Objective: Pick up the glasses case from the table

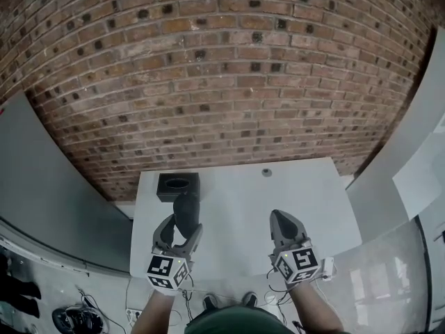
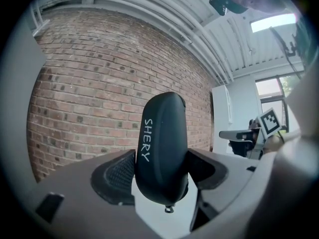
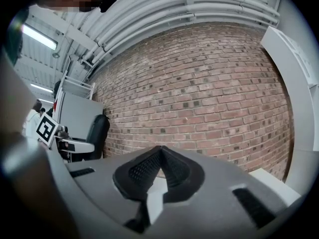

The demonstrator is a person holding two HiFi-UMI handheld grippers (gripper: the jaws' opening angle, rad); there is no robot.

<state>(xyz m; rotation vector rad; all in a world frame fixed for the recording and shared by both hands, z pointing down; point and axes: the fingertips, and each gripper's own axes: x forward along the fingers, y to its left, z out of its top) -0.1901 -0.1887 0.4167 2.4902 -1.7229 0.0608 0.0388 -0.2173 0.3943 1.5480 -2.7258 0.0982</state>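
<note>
Left tongs (image 1: 183, 229) clamped on dark glasses case (image 1: 186, 213), upright, at counter (image 1: 243, 200) left. Right tongs (image 1: 284, 220) closed together, empty. Black box (image 1: 179, 185) just beyond case; small round thing (image 1: 267, 172) at far edge. White counter; brick wall (image 1: 222, 68) behind.

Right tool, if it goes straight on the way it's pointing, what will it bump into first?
Most likely the brick wall. The right tool is shut and empty, and its own view shows only bricks straight ahead, with nothing in between. How far off the wall is, I can't tell.
</note>
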